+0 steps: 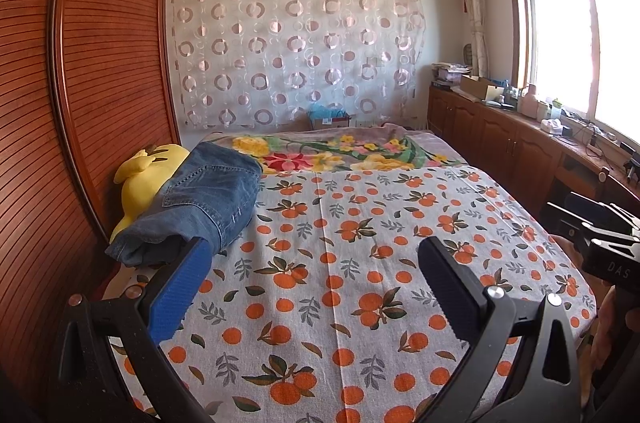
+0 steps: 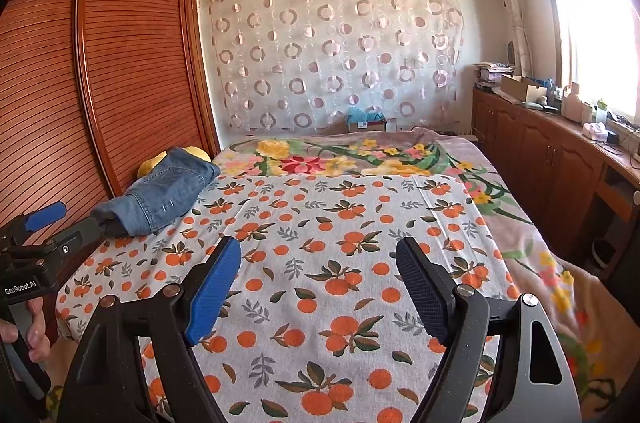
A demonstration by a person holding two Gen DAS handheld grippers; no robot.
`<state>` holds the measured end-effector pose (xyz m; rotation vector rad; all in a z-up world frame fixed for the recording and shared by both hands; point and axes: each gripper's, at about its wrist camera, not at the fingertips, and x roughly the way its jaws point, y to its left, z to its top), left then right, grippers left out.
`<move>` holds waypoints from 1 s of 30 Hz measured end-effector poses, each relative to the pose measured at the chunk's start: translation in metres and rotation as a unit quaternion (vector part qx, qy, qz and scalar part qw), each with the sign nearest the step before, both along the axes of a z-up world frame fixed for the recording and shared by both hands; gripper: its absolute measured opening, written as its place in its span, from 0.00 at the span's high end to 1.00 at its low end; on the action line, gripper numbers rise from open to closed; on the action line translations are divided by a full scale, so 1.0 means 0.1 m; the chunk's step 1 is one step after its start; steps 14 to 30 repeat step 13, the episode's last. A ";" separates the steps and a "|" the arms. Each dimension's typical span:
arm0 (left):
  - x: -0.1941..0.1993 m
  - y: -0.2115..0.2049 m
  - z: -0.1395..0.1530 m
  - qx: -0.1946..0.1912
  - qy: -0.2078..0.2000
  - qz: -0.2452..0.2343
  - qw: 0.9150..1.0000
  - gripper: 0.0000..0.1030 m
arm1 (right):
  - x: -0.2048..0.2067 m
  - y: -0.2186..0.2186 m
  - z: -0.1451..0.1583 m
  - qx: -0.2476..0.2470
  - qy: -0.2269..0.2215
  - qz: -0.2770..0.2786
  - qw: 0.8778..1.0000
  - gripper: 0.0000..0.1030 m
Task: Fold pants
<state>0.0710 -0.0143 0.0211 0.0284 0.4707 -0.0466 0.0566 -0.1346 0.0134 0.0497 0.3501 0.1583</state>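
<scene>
Jeans (image 1: 204,199): folded bundle at bed's left edge, resting against yellow plush toy (image 1: 140,179).
Left gripper (image 1: 312,287): fingers spread wide, holding nothing.
Right gripper (image 2: 318,287): fingers spread wide, holding nothing.
Cardboard box (image 1: 478,88): on counter, contents indiscernible.

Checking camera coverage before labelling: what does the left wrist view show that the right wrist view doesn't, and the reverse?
Left wrist only: the yellow plush toy's full body beside the folded jeans, and the right gripper from outside. Right wrist only: the left gripper seen from outside, near the jeans' end, and the floral blanket draping off the bed's right side. Both: jeans, orange-print sheet, both grippers open.
</scene>
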 end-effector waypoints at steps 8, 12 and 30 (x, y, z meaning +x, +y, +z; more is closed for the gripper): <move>0.00 0.00 -0.01 0.000 0.000 0.000 1.000 0.00 | 0.00 0.01 0.00 0.000 -0.001 -0.001 1.000 0.21; 0.00 -0.01 0.00 0.000 0.001 0.001 1.000 0.00 | 0.00 0.01 0.00 0.000 -0.001 0.000 1.000 0.21; 0.00 0.00 -0.01 0.000 0.000 0.001 1.000 0.00 | 0.00 0.01 0.00 0.000 -0.001 -0.001 1.000 0.21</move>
